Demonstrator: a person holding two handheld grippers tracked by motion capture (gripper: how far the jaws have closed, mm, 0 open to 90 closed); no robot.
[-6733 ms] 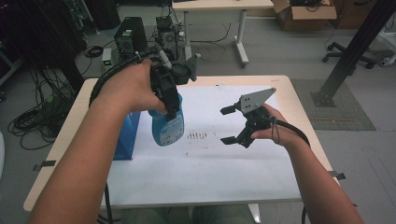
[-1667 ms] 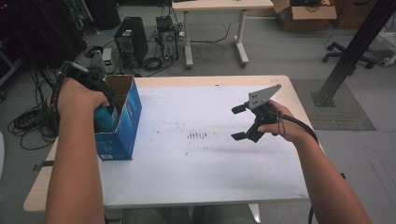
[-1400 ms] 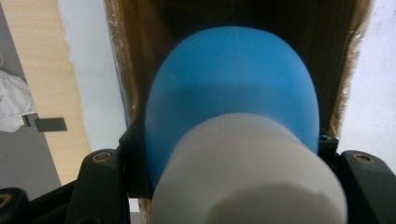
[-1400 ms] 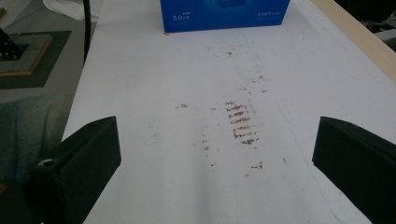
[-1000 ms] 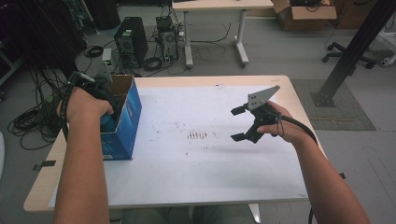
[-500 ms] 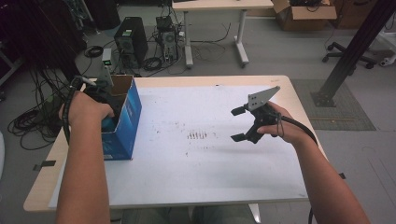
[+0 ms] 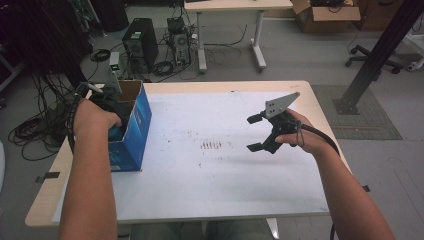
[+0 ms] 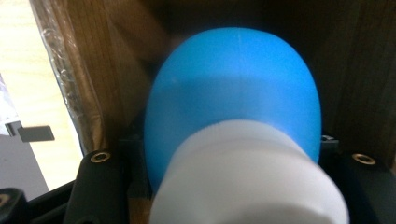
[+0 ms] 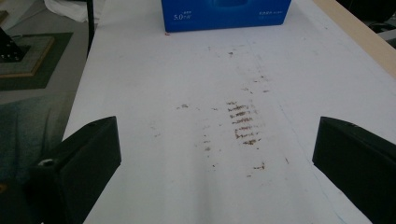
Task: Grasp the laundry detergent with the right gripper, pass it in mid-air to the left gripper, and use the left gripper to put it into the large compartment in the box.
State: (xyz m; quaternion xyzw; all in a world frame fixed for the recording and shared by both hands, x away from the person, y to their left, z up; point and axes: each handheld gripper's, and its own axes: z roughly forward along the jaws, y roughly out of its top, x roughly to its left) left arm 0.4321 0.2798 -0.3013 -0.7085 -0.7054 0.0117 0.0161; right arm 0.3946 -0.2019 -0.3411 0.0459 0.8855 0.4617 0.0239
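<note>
We see left claw (image 7: pixel 116 116) gripping blue bottle (image 8: pixel 233 93), now lowered inside blue box (image 7: pixel 131 131) at nine o'clock; release next. Right claw (image 7: pixel 258 133) open, idle over bench (image 7: pixel 210 200).

The one readable marking stands on the blue box (image 9: pixel 226 14). In the right gripper view, small white print near the lower left of its blue side reads "5.0", followed by a few tiny characters that are too small to make out. Another short line of white print sits toward the right end of the same side and is too blurred to read. In the high view the box (image 7: pixel 131 131) shows pale marks on its blue side, too small to read there. No other text, number or sign can be read.
</note>
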